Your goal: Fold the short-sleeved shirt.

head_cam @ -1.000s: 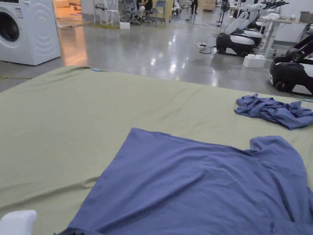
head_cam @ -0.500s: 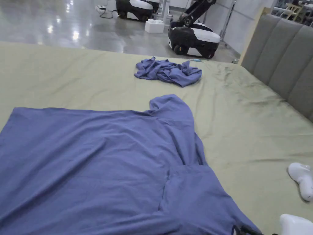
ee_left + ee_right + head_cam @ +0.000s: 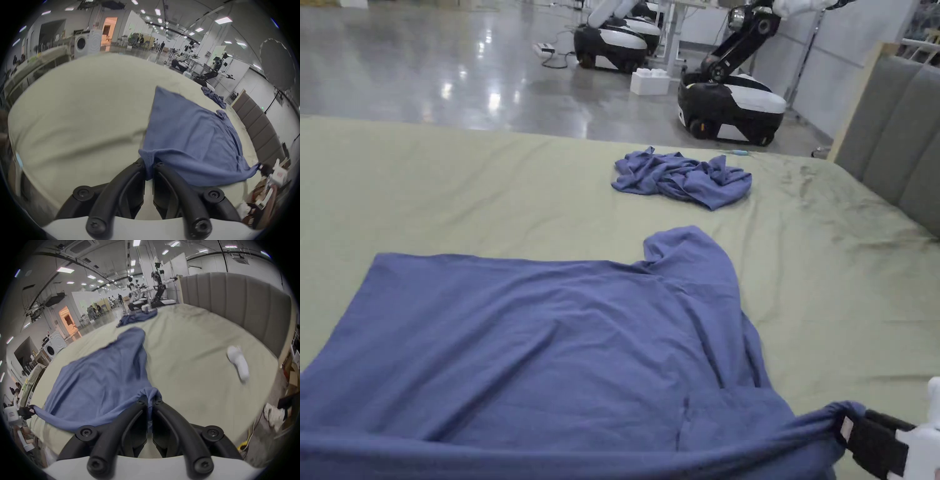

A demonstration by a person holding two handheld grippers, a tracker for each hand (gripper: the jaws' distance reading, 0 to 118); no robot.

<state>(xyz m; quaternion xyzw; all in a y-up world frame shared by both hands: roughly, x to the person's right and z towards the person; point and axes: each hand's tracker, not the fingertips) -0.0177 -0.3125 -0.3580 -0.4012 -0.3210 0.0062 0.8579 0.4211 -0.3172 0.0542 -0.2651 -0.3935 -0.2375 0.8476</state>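
Note:
A blue short-sleeved shirt (image 3: 550, 350) lies spread on the green bed sheet (image 3: 456, 187), one sleeve pointing to the far side. Its near edge is lifted and pulled taut. In the head view my right gripper (image 3: 846, 431) sits at the bottom right, shut on a bunched bit of the shirt's near right end. In the right gripper view both jaws of my right gripper (image 3: 151, 402) pinch that bunch of the shirt (image 3: 100, 378). My left gripper (image 3: 149, 164) is shut on the stitched hem corner of the shirt (image 3: 186, 133).
A second crumpled blue garment (image 3: 684, 178) lies at the bed's far side. A grey padded headboard (image 3: 894, 137) stands on the right. On the sheet to the right rests a white handheld object (image 3: 237, 363). Wheeled robots (image 3: 731, 100) stand on the floor beyond.
The head camera has swung right. The shirt's near edge, flat before, is now raised and stretched, and the right gripper shows shut on its right end.

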